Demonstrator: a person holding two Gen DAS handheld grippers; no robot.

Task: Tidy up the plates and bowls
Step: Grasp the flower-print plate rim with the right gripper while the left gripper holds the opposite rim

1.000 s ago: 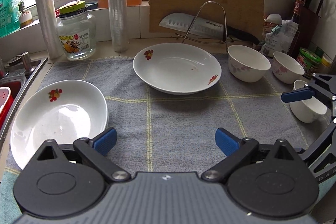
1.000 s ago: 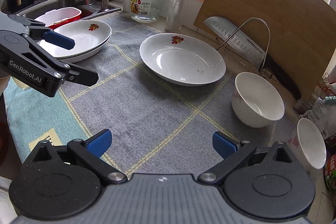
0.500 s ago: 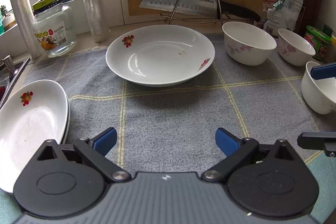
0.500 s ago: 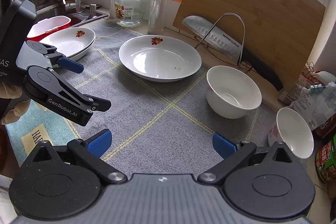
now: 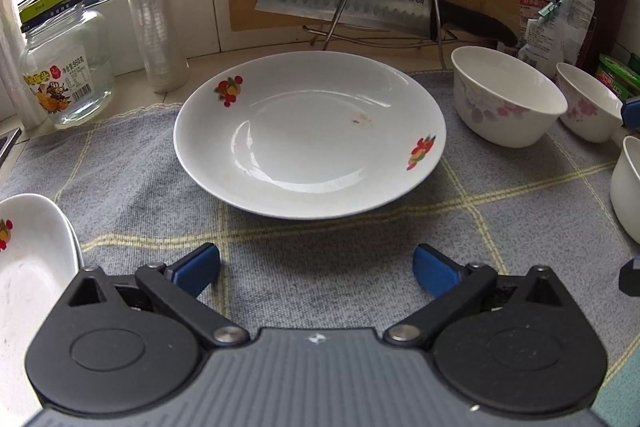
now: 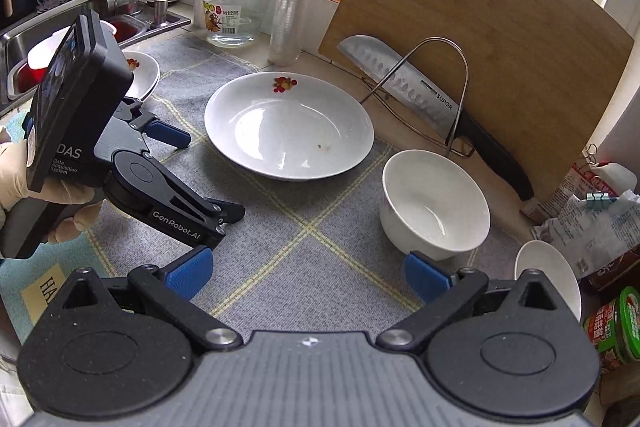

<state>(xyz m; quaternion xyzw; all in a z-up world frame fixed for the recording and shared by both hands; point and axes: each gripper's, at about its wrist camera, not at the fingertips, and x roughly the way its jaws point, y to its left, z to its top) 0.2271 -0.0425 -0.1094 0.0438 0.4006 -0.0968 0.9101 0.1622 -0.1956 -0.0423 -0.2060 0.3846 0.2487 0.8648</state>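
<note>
Grey checked cloth (image 5: 320, 251) is covering the desk, and the flowered plate (image 5: 310, 133) is lying flat on it, straight ahead of the left tool (image 5: 316, 265), which is standing open and empty. Right tool (image 6: 308, 273) is also waiting open, pointing nearer to the bowl (image 6: 434, 205).

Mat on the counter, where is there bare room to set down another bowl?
The widest free patch of mat lies in front of the big plate, between the left tongs and the nearest bowl. The right edge is crowded: bowls, a second small bowl and packets. The back is taken by the knife rack and jar.
</note>
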